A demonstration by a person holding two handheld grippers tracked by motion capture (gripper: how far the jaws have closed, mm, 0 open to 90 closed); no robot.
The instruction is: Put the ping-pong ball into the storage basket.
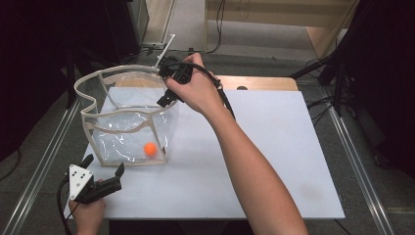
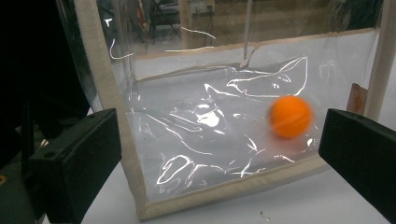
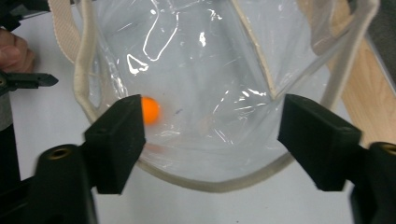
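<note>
Here the clear plastic bag [image 1: 128, 117] with beige fabric trim stands upright and open-topped on the white table [image 1: 274, 161], toward its far left part. An orange ball [image 1: 150, 149] lies inside the bag on its bottom, near the front right corner as the high view shows it. In the left gripper view the ball [image 2: 290, 116] looks blurred behind the transparent front wall, close to the bag's lower seam.

The right tongs [image 1: 169, 87] hang over the bag's open top at its far right rim, pointing down into it. In the right gripper view its two black jaws stand wide apart with nothing between them; the bag's trimmed rim [image 3: 210, 184] curves below them and the ball [image 3: 150, 110] shows just beside the left-hand jaw, deep in the bag.

The left tongs [image 1: 103, 169] rest low at the near left edge of the table, just in front of the bag and apart from it. Its jaws are also wide, empty, and aimed at the bag's front wall. The person's right forearm [image 1: 254, 171] crosses the table diagonally.
</note>
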